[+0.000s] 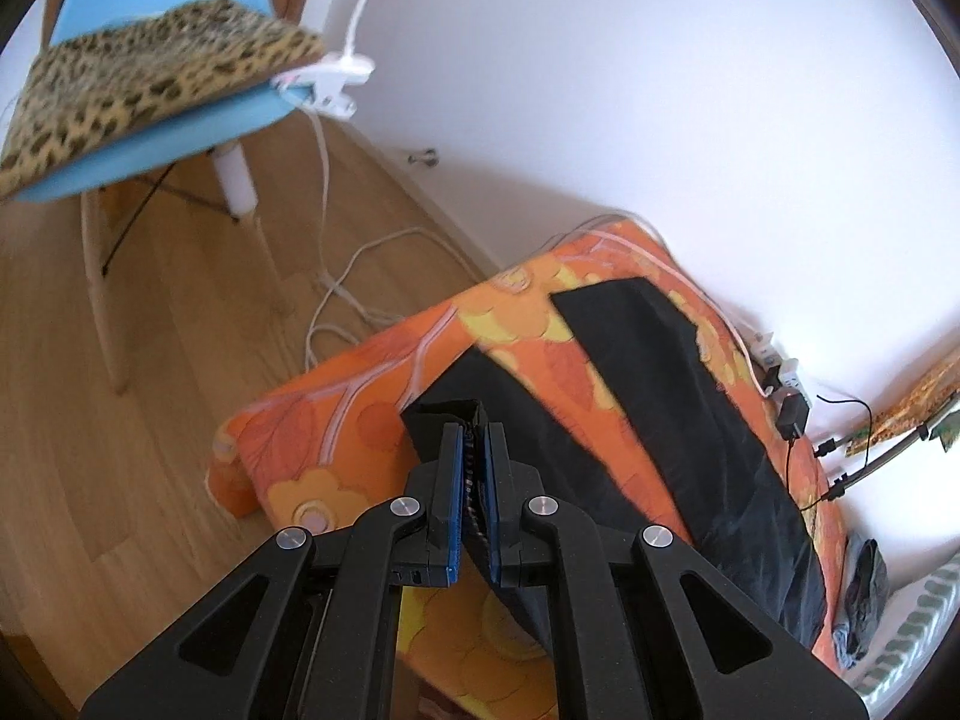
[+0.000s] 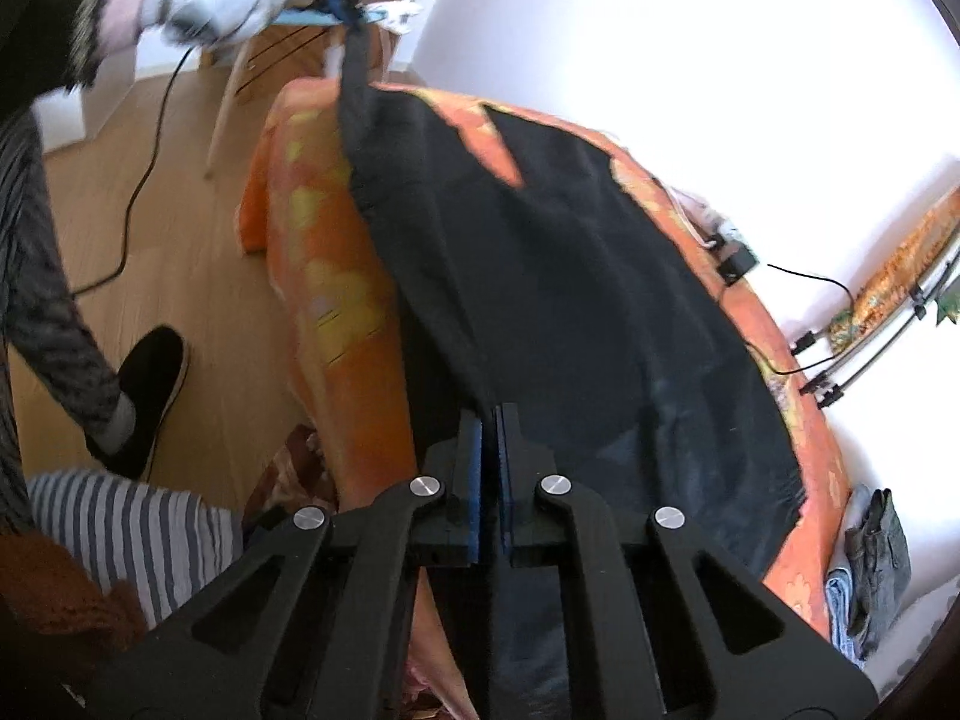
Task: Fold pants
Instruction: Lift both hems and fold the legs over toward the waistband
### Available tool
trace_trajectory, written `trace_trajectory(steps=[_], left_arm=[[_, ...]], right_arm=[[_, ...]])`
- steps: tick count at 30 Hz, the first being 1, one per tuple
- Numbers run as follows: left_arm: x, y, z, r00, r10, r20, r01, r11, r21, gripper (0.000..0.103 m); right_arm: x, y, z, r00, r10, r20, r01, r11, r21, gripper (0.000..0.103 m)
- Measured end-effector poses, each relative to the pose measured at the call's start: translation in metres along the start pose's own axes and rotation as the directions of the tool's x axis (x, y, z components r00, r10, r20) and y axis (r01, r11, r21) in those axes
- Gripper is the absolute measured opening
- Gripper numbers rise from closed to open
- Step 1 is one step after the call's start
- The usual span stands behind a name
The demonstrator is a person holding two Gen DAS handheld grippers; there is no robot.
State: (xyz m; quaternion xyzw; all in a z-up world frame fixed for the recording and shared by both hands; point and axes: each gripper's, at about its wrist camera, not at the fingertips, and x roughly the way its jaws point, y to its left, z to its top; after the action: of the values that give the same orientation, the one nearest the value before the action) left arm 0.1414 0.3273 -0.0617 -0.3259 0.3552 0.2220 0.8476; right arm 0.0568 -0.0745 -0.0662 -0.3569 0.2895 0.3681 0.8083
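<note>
Black pants (image 1: 660,396) lie spread across the orange floral bedcover (image 1: 360,372), centre to lower right of both views. The left gripper (image 1: 474,438) clamps a pant-leg hem; the right gripper (image 2: 493,420) pinches the fabric's near edge, bottom centre

Black pants (image 2: 570,300) spread across an orange floral bed cover

Plain dark fabric, lying mostly flat with the two legs parted in a narrow V toward the far end. One leg's cuff (image 1: 447,420) is raised off the cover and pinched, folded over itself; the near waist edge hangs over the bed's side, also pinched.
</note>
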Motion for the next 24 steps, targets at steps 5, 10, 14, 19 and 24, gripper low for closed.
trace_trajectory(steps=[5,10,14,19,24], left_arm=[[0.009,-0.021,0.012,1.0,-0.028,0.01,0.028,1.0,0.001,0.005],[0.028,-0.049,0.029,0.999,-0.036,0.009,0.035,0.999,0.031,0.005],[0.046,-0.076,0.047,0.999,-0.032,0.014,0.031,0.997,0.064,0.005],[0.083,-0.113,0.065,1.0,0.002,-0.001,-0.002,0.991,0.132,0.005],[0.127,-0.151,0.079,0.999,0.044,-0.009,-0.041,0.982,0.187,0.005]], right_arm=[[-0.005,-0.039,0.021,0.999,-0.036,0.008,0.036,0.999,0.019,0.004],[0.002,-0.078,0.04,0.996,-0.09,0.005,0.09,0.996,0.021,0.004],[0.019,-0.112,0.053,0.993,-0.122,-0.01,0.122,0.992,0.036,0.004],[0.053,-0.159,0.049,0.99,-0.129,-0.05,0.133,0.986,0.101,0.004],[0.096,-0.19,0.032,0.988,-0.121,-0.094,0.134,0.981,0.137,0.004]])
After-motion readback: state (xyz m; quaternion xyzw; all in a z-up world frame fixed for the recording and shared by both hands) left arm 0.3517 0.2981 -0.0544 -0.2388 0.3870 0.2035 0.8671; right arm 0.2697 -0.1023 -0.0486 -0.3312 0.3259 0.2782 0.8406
